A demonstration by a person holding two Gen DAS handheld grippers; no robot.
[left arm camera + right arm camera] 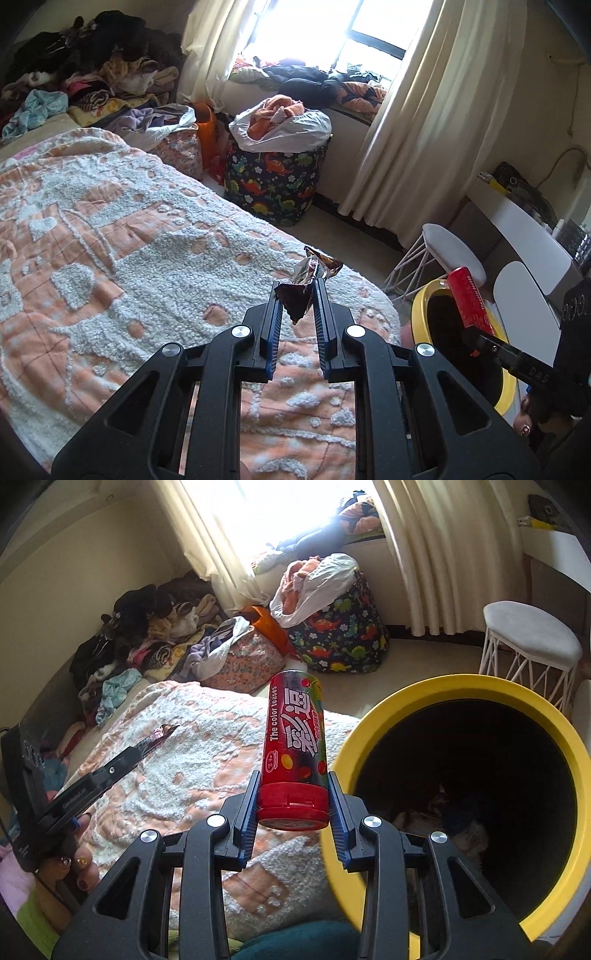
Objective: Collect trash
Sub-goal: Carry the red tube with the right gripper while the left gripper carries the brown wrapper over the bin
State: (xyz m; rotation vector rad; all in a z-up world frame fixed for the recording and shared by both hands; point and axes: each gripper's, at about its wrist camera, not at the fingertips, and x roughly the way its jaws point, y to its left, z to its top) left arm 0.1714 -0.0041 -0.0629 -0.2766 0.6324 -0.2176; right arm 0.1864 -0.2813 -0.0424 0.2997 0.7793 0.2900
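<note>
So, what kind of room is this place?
Most likely a bedroom in a home: a bed with an orange and white blanket, piles of clothes beside it, and a dinosaur-print laundry basket under the curtained window.

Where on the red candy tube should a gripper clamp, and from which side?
On the straight wall just above the cap, fingers across the width, coming in from the cap end. The red candy tube is a plain cylinder, so opposite sides give the pads parallel contact. The right gripper holds it roughly that way now, at the red cap, beside the yellow-rimmed bin.
</note>
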